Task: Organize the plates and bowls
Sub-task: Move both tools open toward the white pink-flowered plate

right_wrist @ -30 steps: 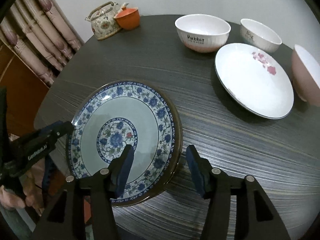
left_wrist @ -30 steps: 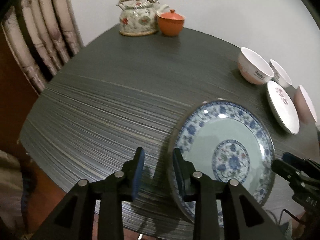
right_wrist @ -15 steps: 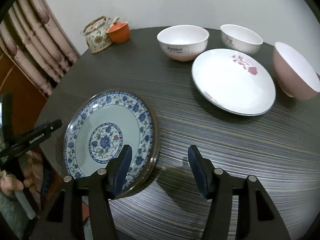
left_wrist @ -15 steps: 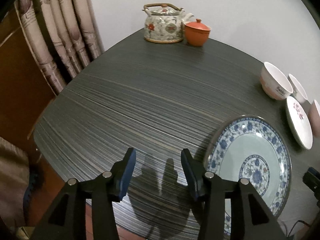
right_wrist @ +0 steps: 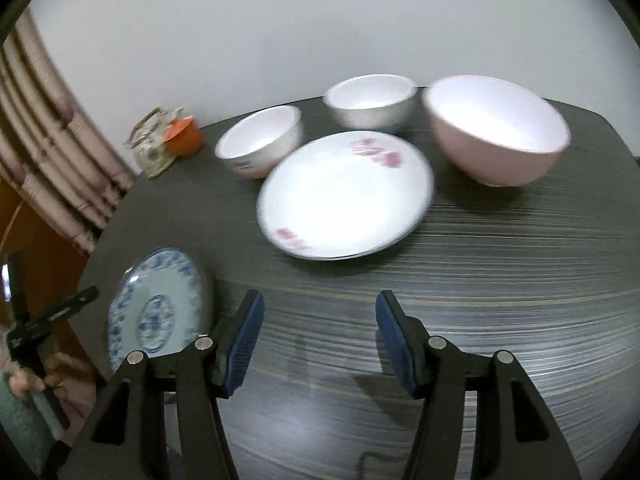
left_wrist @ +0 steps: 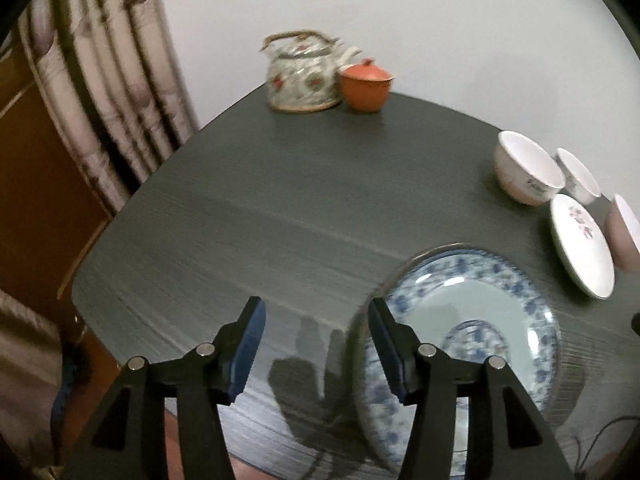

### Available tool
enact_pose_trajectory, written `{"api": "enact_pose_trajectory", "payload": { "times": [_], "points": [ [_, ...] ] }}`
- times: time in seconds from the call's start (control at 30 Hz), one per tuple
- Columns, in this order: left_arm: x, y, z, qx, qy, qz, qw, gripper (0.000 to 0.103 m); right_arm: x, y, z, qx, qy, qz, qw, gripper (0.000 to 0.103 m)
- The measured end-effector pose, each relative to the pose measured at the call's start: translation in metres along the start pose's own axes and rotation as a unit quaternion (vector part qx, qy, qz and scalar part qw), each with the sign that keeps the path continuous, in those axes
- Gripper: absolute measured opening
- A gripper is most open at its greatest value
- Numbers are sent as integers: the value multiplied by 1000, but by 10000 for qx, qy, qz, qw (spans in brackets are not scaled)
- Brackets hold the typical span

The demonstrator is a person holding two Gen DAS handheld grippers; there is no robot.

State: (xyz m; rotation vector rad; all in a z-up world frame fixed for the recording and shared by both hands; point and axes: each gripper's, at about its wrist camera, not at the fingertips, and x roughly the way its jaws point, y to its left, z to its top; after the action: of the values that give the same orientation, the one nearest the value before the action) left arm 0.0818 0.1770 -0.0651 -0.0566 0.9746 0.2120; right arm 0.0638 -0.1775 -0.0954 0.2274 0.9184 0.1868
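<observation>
The right claw hangs spread over bare counter, nothing between its blue pads, and it faces the white plate just ahead. The left claw has just been opening and is also spread and empty; its right pad stands in front of the rim of the blue plate, which lies flat near the counter's near edge, and the pad does not press on it.

The step in hand looks like a reach for the white plate, probably to stack it on the blue plate. To do it well, the right claw should come in low at the near rim, with 1 pad over the rim and 1 under it, and close only when the lip sits well between the pads. The plate is shallow and glazed, so a shallow bite would likely slip. A level lift with a small tilt would keep it from swinging.

Around it the space is tight. The pink bowl stands just to the right of the plate. 2 white bowls, 1 at the left and 1 behind, sit close at its far side. A push forward would likely knock the plate into them, so the lift should go up and back. A teapot and an orange lidded cup stand touching at the far edge, well apart from the work. The blue plate lies close to the counter's edge, so a heavy set-down there could tip it.
</observation>
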Motion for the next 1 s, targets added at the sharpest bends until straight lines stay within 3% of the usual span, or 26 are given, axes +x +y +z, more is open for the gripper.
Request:
{"api": "enact_pose_trajectory", "payload": {
  "times": [0.27, 0.5, 0.67, 0.87, 1.0],
  "points": [
    [-8, -85, 29, 333, -107, -761, 9965, 55, 5, -44, 19, 245, -78, -171, 9995, 55],
    [12, -168, 45, 666, -57, -1126, 9914, 55, 26, -54, 39, 59, -62, -263, 9996, 41],
    [35, -200, 56, 617, 163, -1407, 9880, 55, 44, -58, 55, -50, 0, -276, 9996, 36],
    [57, -230, 65, 767, 199, -1491, 9856, 55, 67, -65, 67, -4, 130, -227, 9997, 35],
    [72, -237, 68, 695, 365, -1587, 9842, 55, 80, -71, 71, -4, 246, -174, 9995, 27]
  ]
}}
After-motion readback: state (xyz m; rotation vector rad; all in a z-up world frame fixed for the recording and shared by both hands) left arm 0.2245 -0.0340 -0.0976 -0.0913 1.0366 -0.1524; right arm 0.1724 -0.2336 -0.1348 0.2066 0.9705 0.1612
